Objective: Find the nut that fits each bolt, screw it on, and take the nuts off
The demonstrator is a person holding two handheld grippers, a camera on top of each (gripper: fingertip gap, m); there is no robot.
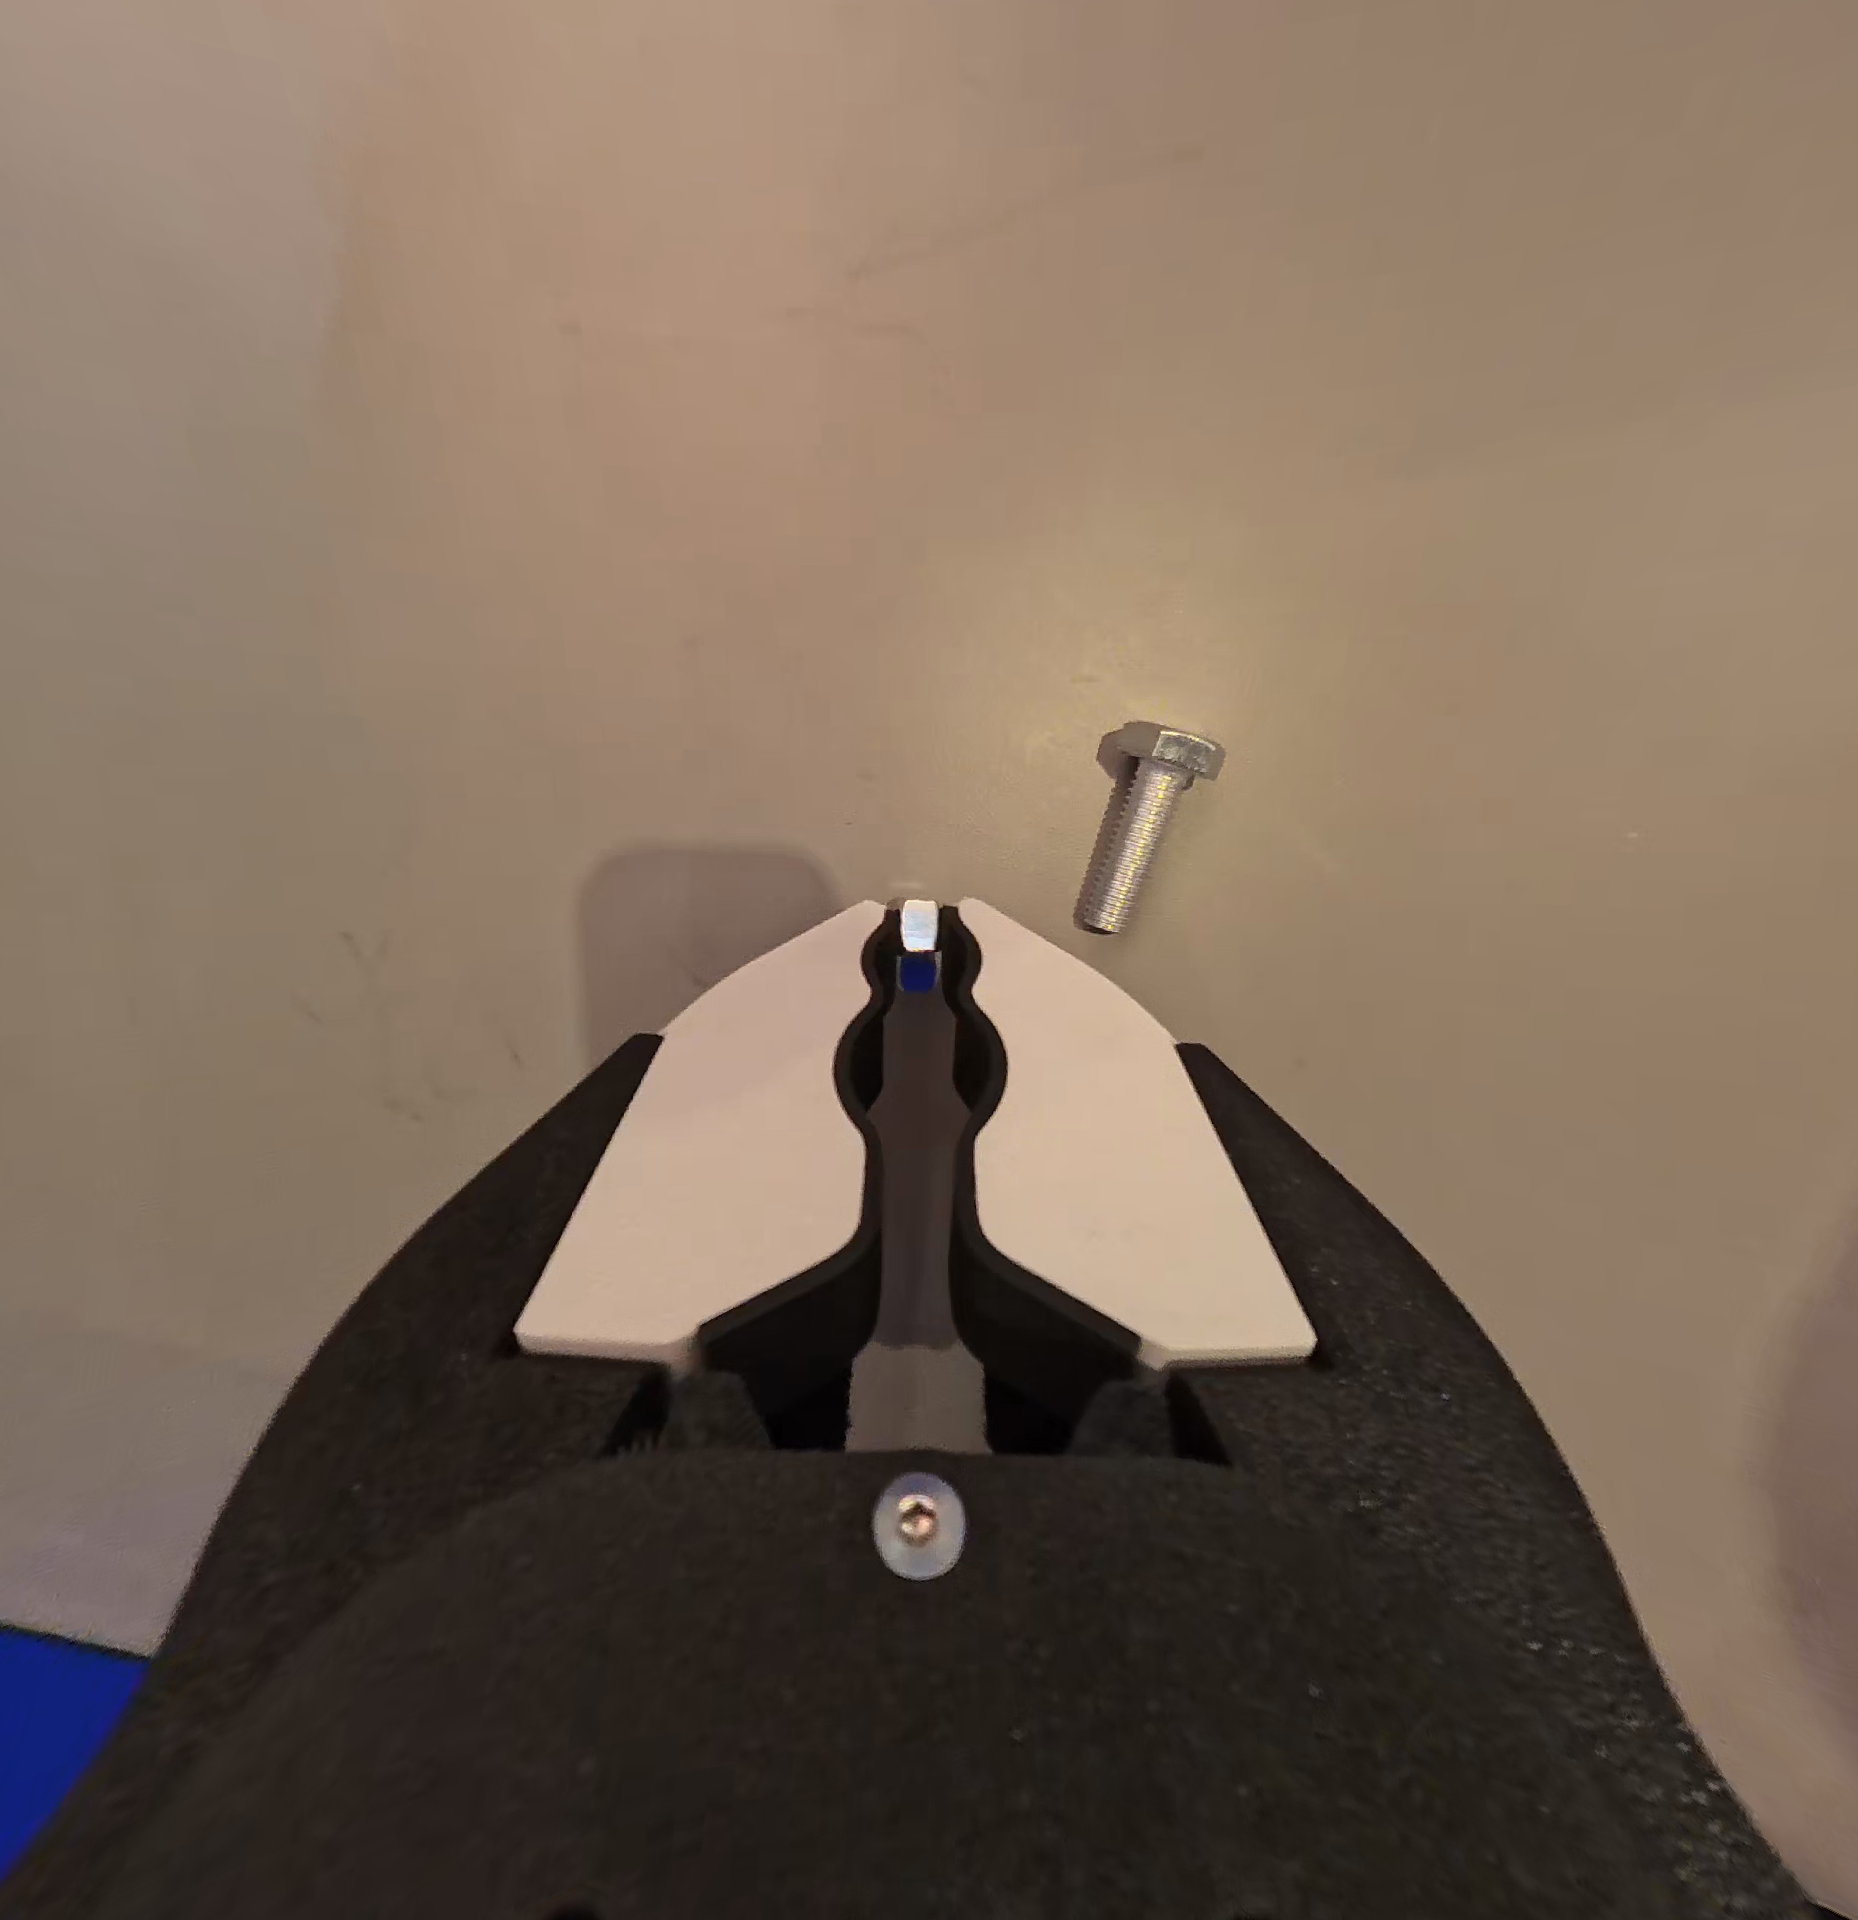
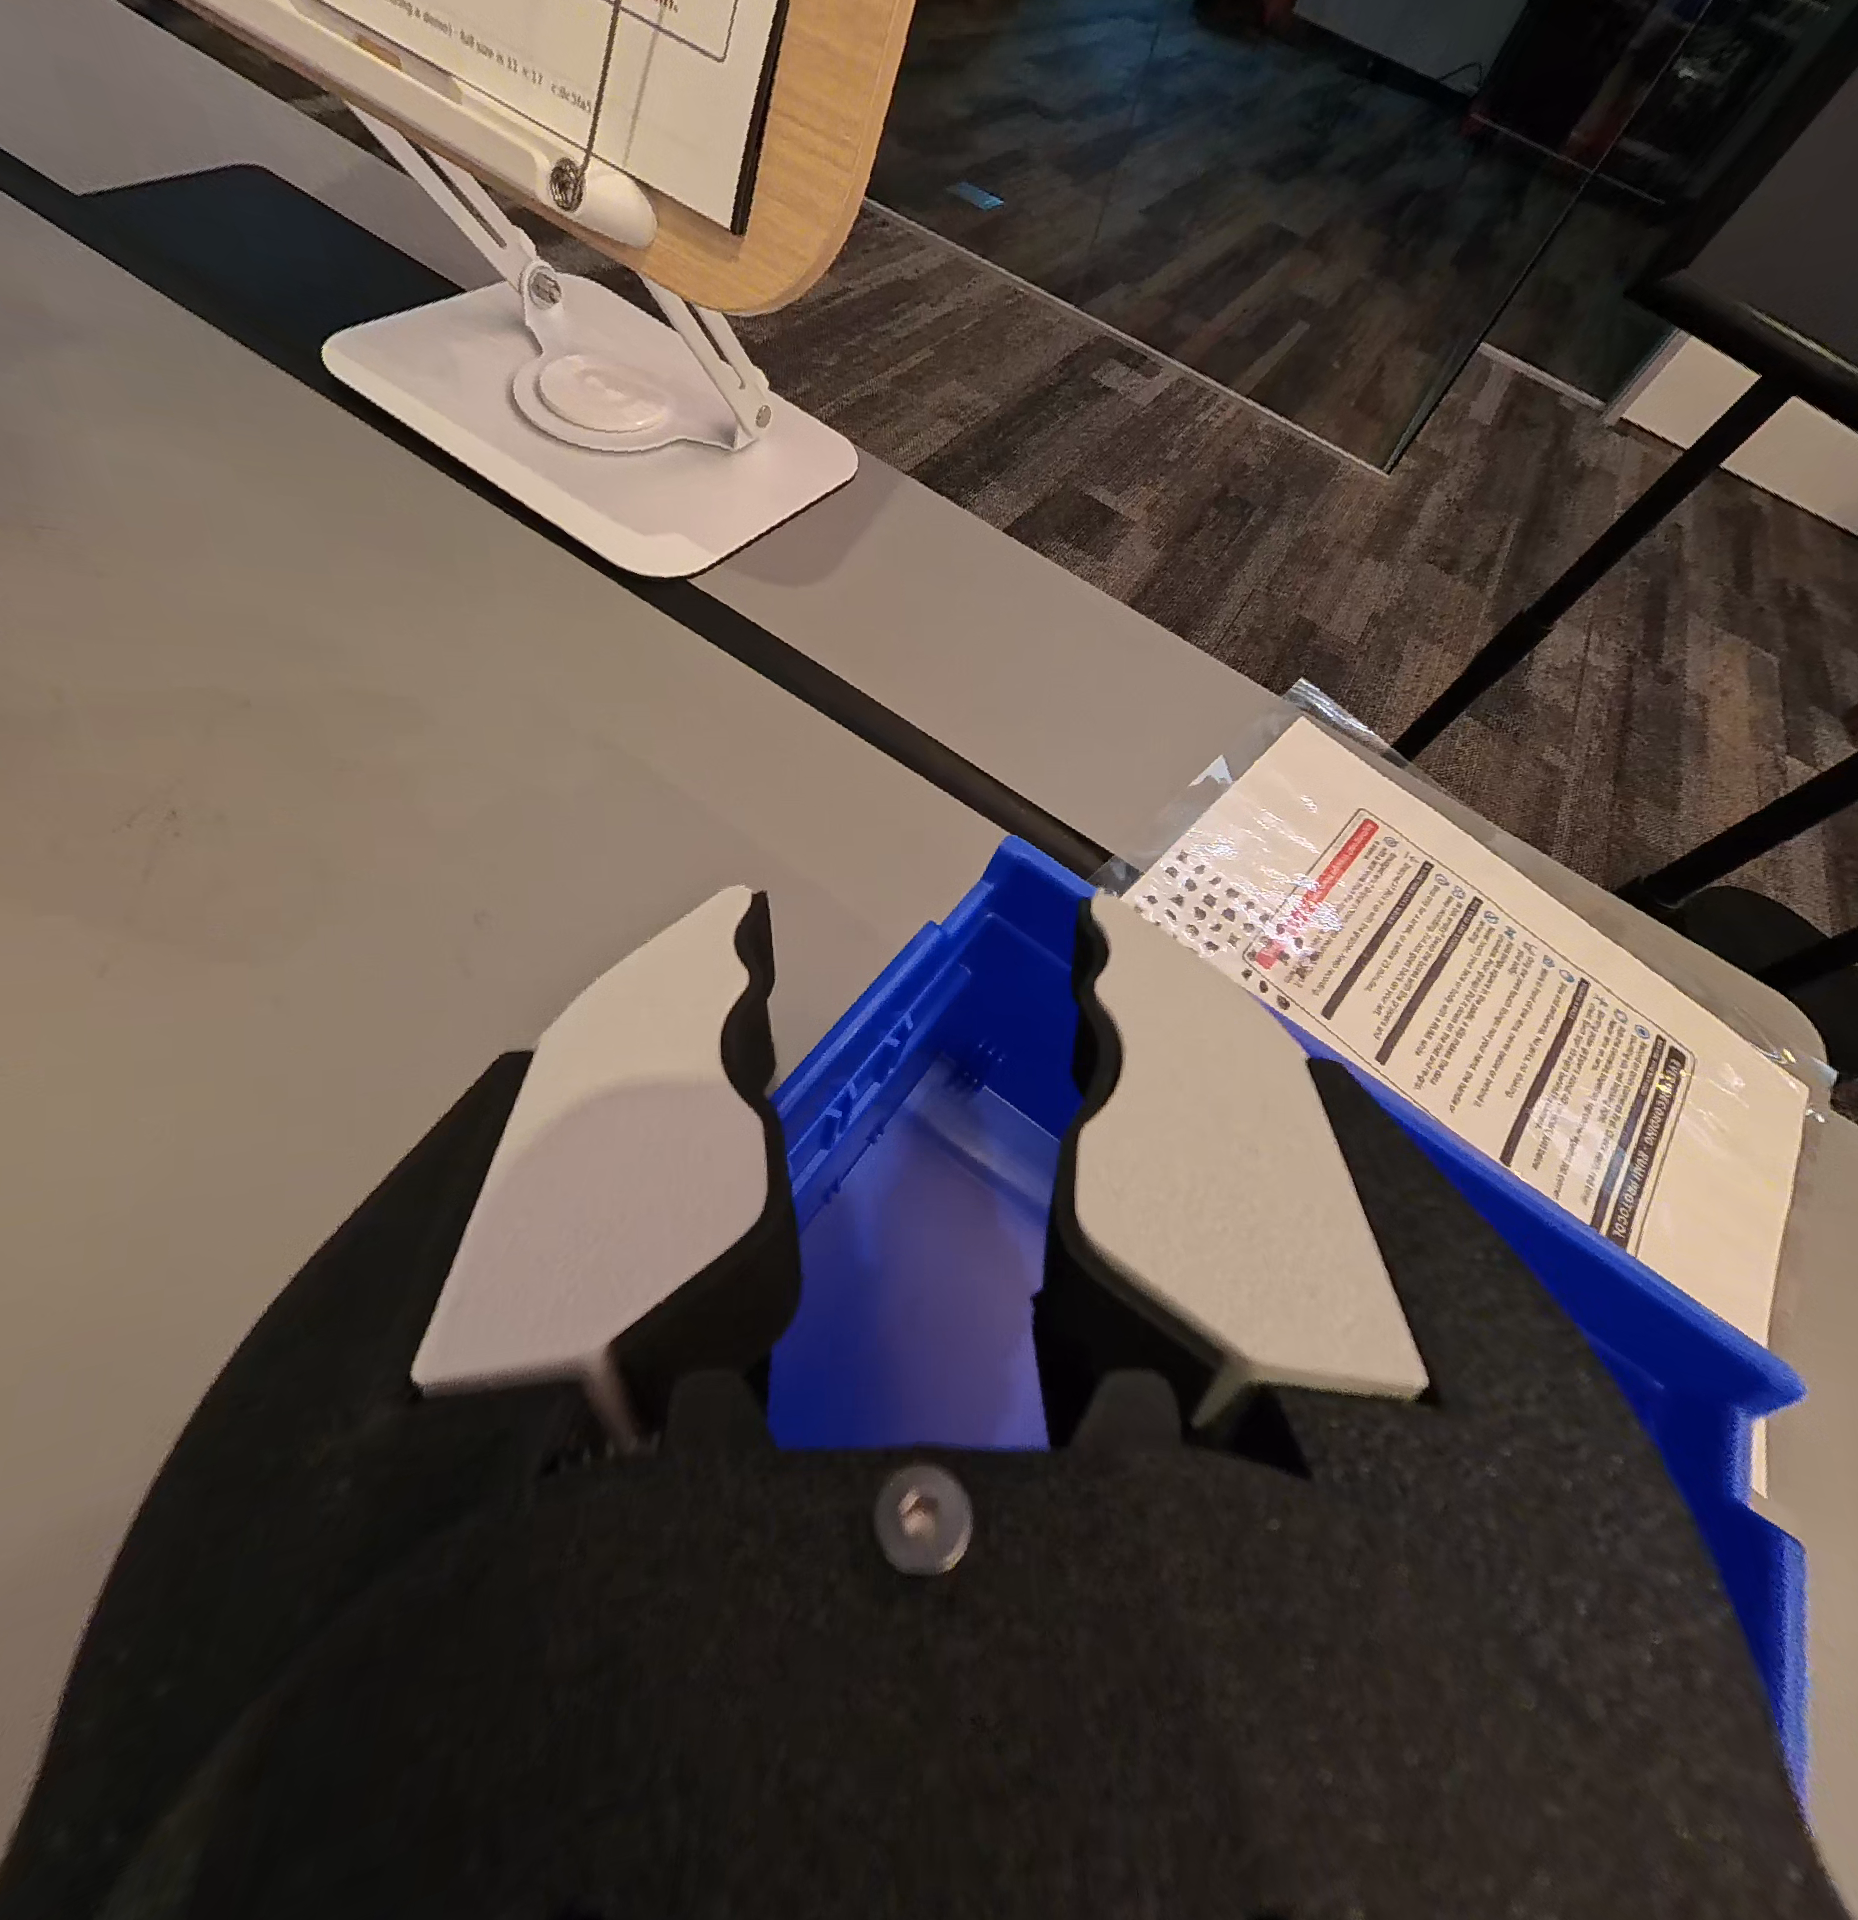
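Left gripper [image 1: 918,914] clenched on small nut [image 1: 919,924] at fingertips; bolt [image 1: 1148,828] flat on table [image 1: 489,520] just beside. Right gripper [image 2: 920,935] released above blue bin [image 2: 1683,1382]. Risk judged: nut slipped from shallow tip grip.

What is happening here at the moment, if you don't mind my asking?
A person is working with two handheld grippers. The left gripper is shut on a small metal nut at its tips, above the table, with a bolt lying loose to its right. The right gripper is open and empty over a blue bin.
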